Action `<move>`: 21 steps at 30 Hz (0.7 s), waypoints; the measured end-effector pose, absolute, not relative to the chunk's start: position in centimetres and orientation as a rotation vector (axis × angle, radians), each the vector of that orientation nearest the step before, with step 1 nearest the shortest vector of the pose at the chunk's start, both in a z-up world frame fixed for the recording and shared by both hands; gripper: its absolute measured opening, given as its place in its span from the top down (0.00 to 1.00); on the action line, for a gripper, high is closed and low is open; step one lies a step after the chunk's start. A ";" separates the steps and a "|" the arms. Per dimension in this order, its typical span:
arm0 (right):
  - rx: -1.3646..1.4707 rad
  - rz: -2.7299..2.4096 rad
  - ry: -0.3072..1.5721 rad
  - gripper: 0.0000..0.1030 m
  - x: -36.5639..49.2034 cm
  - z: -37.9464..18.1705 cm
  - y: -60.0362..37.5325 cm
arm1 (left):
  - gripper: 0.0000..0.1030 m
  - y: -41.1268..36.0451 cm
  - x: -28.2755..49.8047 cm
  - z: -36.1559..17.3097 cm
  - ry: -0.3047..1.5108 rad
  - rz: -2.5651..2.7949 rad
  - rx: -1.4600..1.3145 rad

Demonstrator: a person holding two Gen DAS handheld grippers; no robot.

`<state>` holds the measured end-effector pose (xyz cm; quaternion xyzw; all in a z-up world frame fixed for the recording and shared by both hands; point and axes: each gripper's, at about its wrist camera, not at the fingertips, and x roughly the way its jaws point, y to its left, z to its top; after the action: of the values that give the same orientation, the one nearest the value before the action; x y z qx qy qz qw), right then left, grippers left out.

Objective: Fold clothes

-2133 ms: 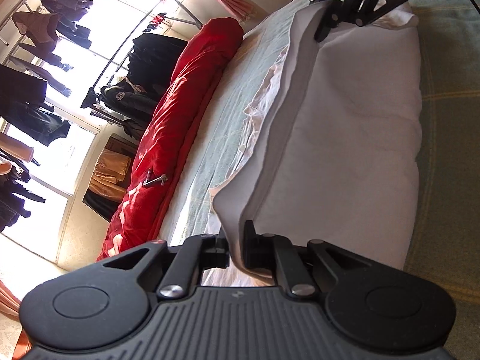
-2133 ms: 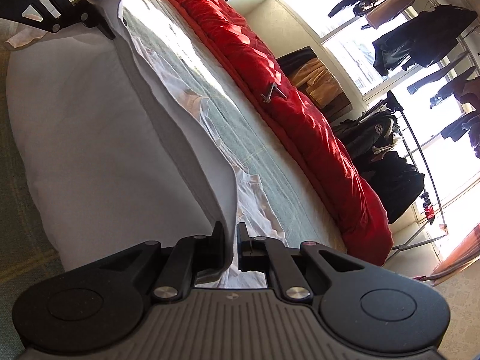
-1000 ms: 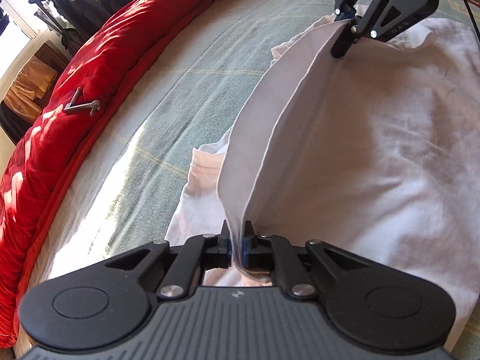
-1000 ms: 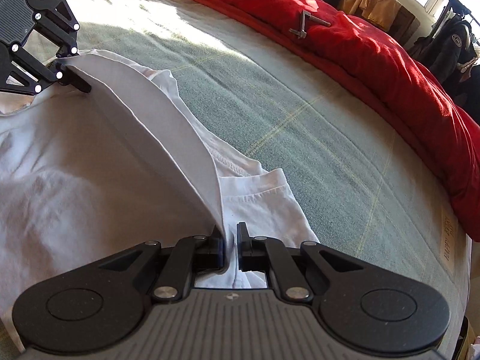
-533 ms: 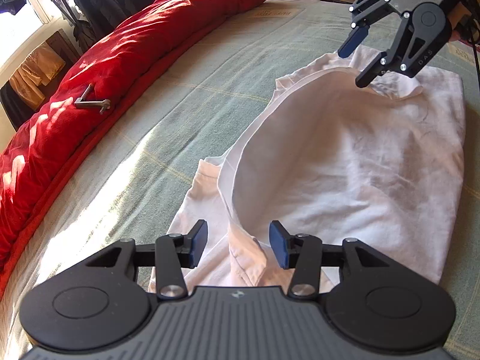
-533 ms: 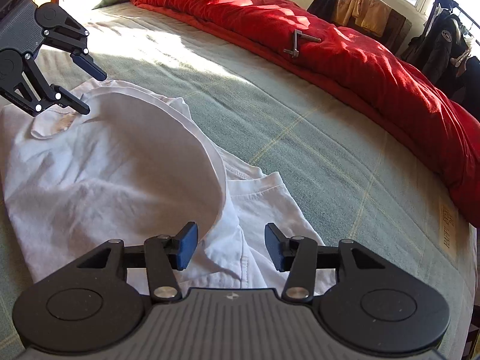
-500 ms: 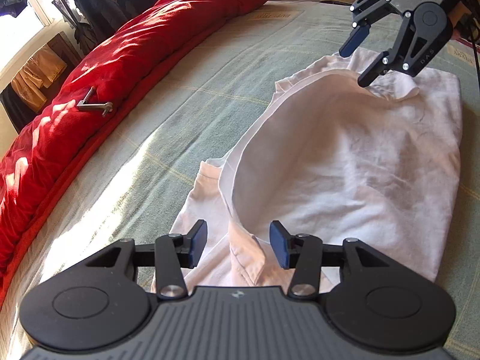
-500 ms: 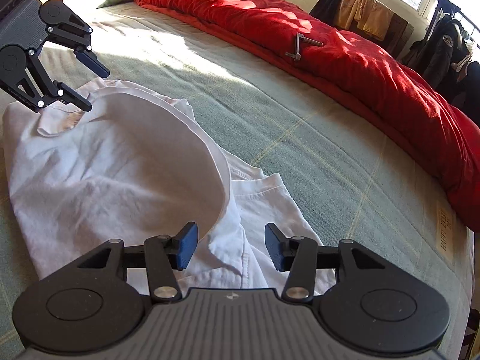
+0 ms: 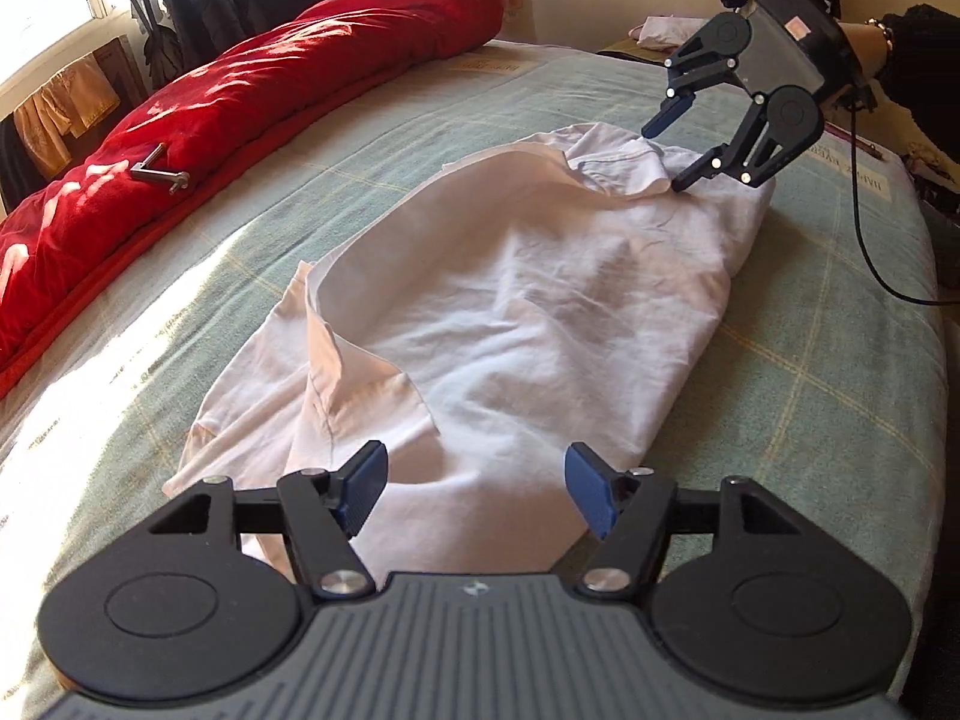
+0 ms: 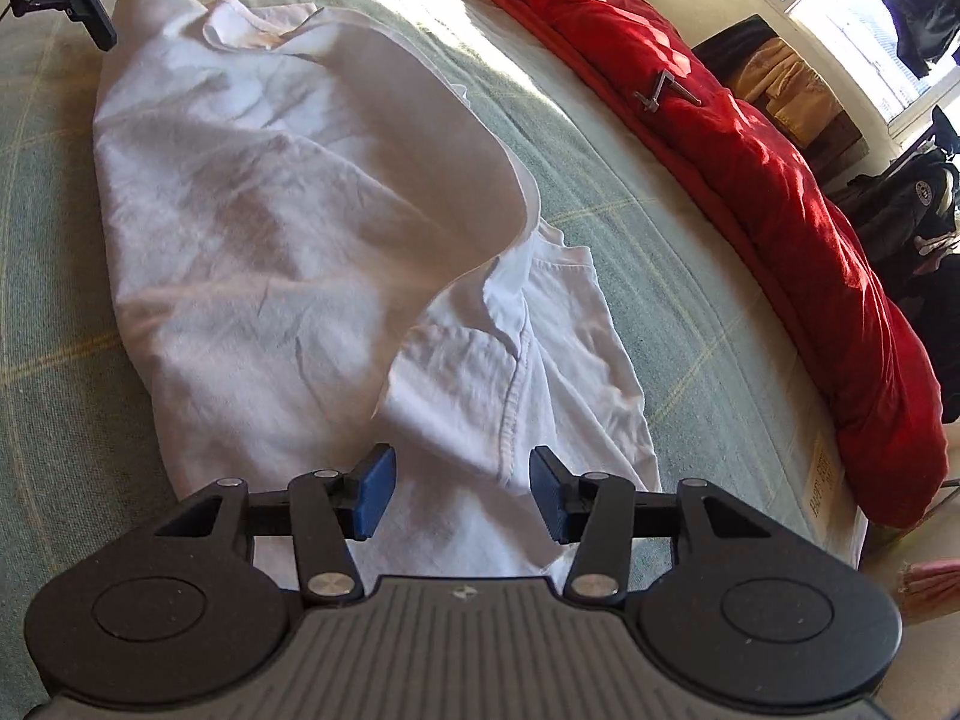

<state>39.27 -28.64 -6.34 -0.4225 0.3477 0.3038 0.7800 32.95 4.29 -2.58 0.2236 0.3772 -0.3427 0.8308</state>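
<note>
Bedroom with a green bed and a red duvet alongside; white shirt lies lengthwise on it, one side folded over, edge puffy. Left gripper and right gripper fingers both spread, gripping nothing, more folds probably left

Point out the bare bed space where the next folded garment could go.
Bare green bedspread lies between the white shirt and the red duvet. A narrower strip runs along the shirt's other side. The middle is taken by the shirt, with both grippers over its ends.
</note>
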 end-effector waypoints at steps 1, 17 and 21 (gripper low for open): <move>-0.915 0.663 0.740 0.48 39.3 -6.4 -28.6 | 0.34 4.3 32.7 -2.8 0.802 -0.727 0.467; -0.494 0.550 0.746 0.91 46.3 -5.1 -32.9 | 0.32 3.7 33.2 -3.7 0.790 -0.715 0.410; -0.253 0.421 0.808 0.88 49.7 -5.7 -36.0 | 0.32 3.8 33.2 -3.8 0.790 -0.707 0.412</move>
<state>49.73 -36.04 -5.74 -0.1218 0.3889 0.2026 0.8904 33.21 3.76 -3.75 0.1952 0.3739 -0.3346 0.8427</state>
